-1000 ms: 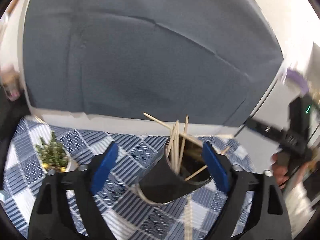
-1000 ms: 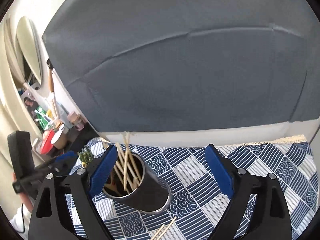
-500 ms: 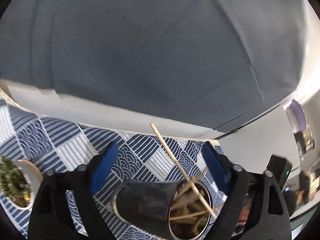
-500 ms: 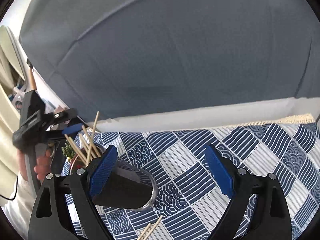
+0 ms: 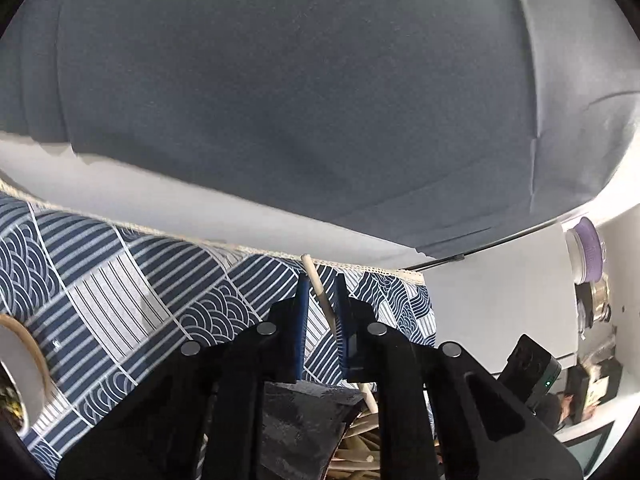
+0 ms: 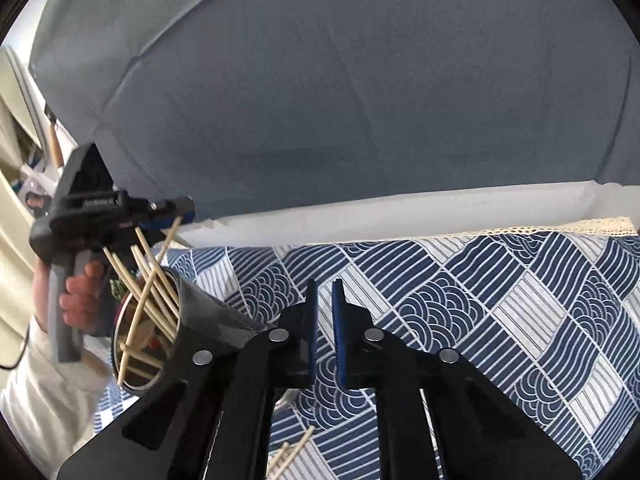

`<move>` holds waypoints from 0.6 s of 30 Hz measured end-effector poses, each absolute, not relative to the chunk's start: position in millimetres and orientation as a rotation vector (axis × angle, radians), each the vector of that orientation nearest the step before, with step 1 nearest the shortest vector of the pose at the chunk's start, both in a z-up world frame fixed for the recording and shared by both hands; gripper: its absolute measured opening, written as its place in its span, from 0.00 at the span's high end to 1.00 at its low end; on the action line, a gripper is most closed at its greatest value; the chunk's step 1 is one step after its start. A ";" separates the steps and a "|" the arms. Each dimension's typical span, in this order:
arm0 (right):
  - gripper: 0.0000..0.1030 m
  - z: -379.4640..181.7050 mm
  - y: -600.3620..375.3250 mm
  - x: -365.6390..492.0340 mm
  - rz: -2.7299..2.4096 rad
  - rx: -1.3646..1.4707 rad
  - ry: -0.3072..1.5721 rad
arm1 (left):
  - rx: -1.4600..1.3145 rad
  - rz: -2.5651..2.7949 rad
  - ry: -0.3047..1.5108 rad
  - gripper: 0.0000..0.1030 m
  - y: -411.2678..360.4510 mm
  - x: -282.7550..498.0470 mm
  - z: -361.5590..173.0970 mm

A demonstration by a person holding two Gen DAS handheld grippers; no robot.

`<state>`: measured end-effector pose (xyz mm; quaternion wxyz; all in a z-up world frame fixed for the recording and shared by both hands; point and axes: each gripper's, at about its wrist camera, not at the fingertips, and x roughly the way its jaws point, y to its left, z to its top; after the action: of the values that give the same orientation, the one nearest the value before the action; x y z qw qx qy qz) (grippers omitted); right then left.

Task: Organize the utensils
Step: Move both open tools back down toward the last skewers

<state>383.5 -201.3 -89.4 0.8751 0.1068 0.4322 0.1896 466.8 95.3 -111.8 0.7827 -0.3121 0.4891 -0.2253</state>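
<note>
Left hand-held gripper (image 5: pixel 321 294) has its blue pads (image 5: pixel 302 312) drawn in around a single wooden chopstick (image 5: pixel 320 292), which runs up between them at a slant and pokes out just past the fingertips; whether the pads actually press on it cannot be told from the left wrist view. Directly beneath this gripper's fingers lies the dark cup (image 5: pixel 304 420), tipped on its side with its mouth toward the right, and more chopsticks show pale inside its opening at the lower edge. Under it all spreads the blue-and-white patterned cloth (image 5: pixel 120 280) on the desk, with a white round pot (image 5: pixel 28 360) at the far left and a grey backdrop (image 5: pixel 300 100) behind.

From the right wrist view, the same left gripper (image 6: pixel 176 214) appears at far left in the person's hand (image 6: pixel 80 296), its tip at the top end of one chopstick among the bundle (image 6: pixel 148 280) fanning out of the tilted cup (image 6: pixel 192 328). Right hand-held gripper (image 6: pixel 324 292) sits just right of the cup, its pads nearly pressed together with only a thin gap and nothing between them. A few loose chopsticks (image 6: pixel 290 454) lie on the cloth (image 6: pixel 500 300) below its fingers, at the bottom edge.
</note>
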 end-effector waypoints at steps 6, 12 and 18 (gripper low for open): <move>0.96 -78.2 -206.0 371.4 0.370 0.199 0.874 | -0.587 -0.424 0.999 0.92 107.8 461.3 -77.3; 0.92 -50.7 -206.2 346.4 0.387 0.174 0.805 | -0.376 -0.395 0.855 0.93 95.0 420.8 -27.4; 0.29 -42.6 -203.7 323.5 0.378 0.154 0.797 | -0.309 -0.405 0.775 0.50 89.5 381.6 -1.5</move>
<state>323.5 -203.7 -42.6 0.9016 0.0745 0.3852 0.1825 381.6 89.5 -1.5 0.8944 -0.1493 0.3736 -0.1956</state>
